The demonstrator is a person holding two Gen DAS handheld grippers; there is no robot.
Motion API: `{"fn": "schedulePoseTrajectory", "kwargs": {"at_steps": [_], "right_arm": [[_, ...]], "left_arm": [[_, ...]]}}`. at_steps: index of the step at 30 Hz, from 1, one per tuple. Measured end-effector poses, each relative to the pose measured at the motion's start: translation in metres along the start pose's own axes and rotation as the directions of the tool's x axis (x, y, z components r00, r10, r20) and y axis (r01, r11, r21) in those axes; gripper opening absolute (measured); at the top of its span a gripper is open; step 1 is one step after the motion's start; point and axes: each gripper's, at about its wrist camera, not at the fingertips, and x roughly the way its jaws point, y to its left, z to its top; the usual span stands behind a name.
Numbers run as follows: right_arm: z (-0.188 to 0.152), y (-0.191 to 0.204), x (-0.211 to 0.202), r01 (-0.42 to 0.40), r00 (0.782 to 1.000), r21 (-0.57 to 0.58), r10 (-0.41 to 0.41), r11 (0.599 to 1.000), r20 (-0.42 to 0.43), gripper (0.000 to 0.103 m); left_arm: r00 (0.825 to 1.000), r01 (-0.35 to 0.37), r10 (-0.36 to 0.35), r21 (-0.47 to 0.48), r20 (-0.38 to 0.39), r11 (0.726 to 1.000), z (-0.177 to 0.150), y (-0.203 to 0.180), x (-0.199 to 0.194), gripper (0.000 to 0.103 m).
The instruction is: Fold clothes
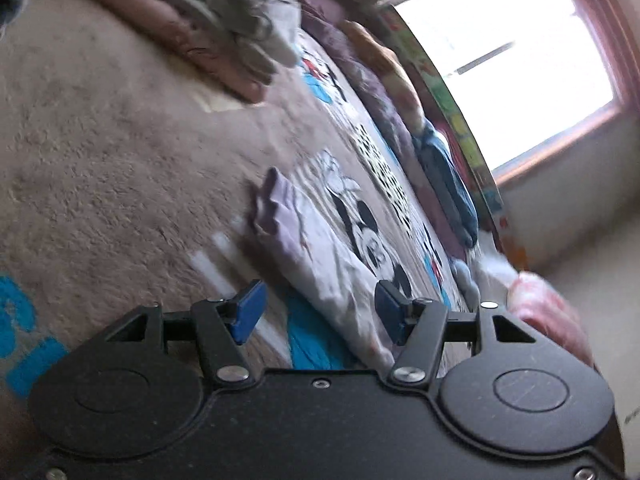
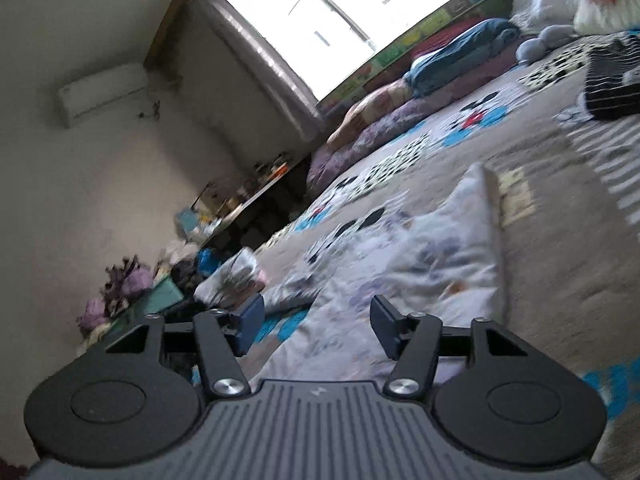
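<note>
A white garment with lilac cuffs lies spread on the cartoon-print bed cover. My left gripper hovers open just above its near end, blue pads apart with nothing between them. In the right wrist view the same pale printed garment stretches ahead across the cover. Over its near edge my right gripper is open too, and its jaws hold nothing. Both views are tilted and blurred.
A grey and pink bundle of clothes lies farther up the bed. Pillows and a blue garment line the wall under a bright window. A dark striped piece lies at right; a cluttered shelf stands beyond the bed.
</note>
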Motion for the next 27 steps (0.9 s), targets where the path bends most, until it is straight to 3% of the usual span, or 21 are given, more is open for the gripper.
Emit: {"fn": "schedulePoseTrajectory", "kwargs": {"at_steps": [8, 9, 10, 13, 18, 20, 22, 25, 27], "right_arm": [[-0.026, 0.021, 0.030, -0.038, 0.991, -0.006, 0.037, 0.999, -0.127, 0.064], [-0.028, 0.022, 0.033, -0.038, 0.990, -0.008, 0.036, 0.999, -0.139, 0.066], [-0.029, 0.023, 0.034, -0.037, 0.989, -0.006, 0.035, 0.999, -0.145, 0.067], [-0.028, 0.023, 0.036, -0.032, 0.987, 0.004, 0.032, 0.999, -0.155, 0.070], [-0.026, 0.023, 0.038, -0.026, 0.986, 0.026, 0.030, 0.999, -0.166, 0.073], [-0.023, 0.022, 0.041, -0.024, 0.987, 0.047, 0.031, 0.999, -0.155, 0.073], [-0.018, 0.020, 0.051, -0.022, 0.989, 0.081, 0.033, 0.996, -0.145, 0.073], [-0.010, 0.017, 0.065, -0.019, 0.991, 0.132, 0.036, 0.991, -0.131, 0.073], [-0.005, 0.015, 0.075, -0.018, 0.992, 0.165, 0.038, 0.986, -0.121, 0.074]], "left_arm": [[0.998, -0.041, 0.041, -0.007, 0.047, 0.999, 0.006, -0.009, 0.024, 0.057], [0.998, -0.049, 0.048, 0.006, 0.051, 0.999, 0.005, -0.011, 0.027, 0.052], [0.997, -0.057, 0.056, 0.019, 0.056, 0.998, 0.004, -0.013, 0.030, 0.037], [0.997, -0.057, 0.053, 0.059, 0.064, 0.997, -0.001, -0.020, 0.037, 0.021], [0.996, -0.039, 0.019, 0.228, 0.091, 0.973, -0.010, -0.051, 0.039, 0.012], [0.995, -0.019, -0.013, 0.320, 0.095, 0.947, -0.017, -0.067, 0.038, 0.012], [0.995, -0.009, -0.035, 0.425, 0.095, 0.905, -0.029, -0.084, 0.037, 0.012], [0.995, 0.013, -0.065, 0.570, 0.072, 0.821, -0.052, -0.106, 0.036, 0.012], [0.995, 0.039, -0.090, 0.665, 0.042, 0.746, -0.069, -0.120, 0.036, 0.011]]}}
